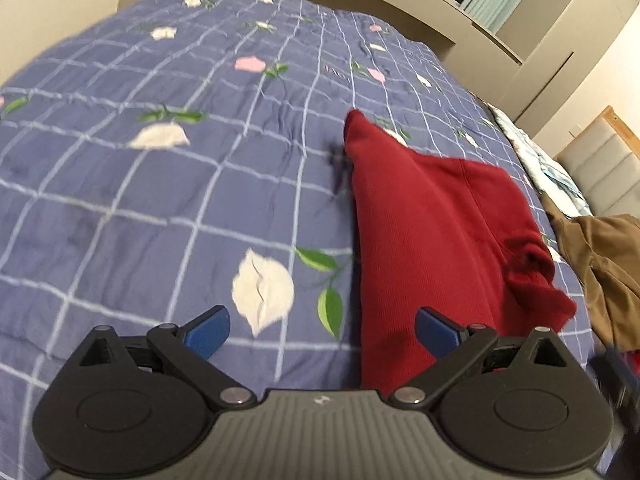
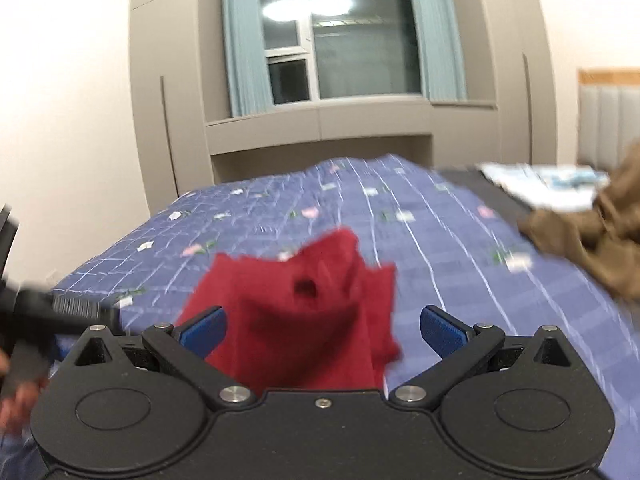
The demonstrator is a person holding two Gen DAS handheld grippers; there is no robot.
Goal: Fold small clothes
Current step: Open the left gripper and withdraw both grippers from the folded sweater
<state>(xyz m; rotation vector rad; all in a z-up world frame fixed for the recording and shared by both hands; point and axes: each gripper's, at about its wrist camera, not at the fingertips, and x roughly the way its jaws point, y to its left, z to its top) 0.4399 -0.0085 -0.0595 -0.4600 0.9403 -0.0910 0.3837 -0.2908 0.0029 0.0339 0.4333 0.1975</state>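
Note:
A dark red garment [image 1: 432,224] lies on the blue checked bedspread [image 1: 168,184], stretching away from me, with a bunched part at its right edge. My left gripper [image 1: 322,332] is open and empty, with its right blue fingertip over the garment's near end. In the right wrist view the red garment [image 2: 296,304] lies rumpled right in front of my right gripper [image 2: 322,330], which is open and holds nothing. The bedspread [image 2: 440,248] runs on behind it. The left gripper's dark body [image 2: 36,316] shows blurred at the far left.
A brown garment [image 1: 600,264] lies crumpled at the bed's right side, and it also shows in the right wrist view [image 2: 592,232]. A light patterned cloth [image 2: 544,184] lies behind it. Beige cabinets [image 2: 320,128] and a window [image 2: 340,36] stand beyond the bed.

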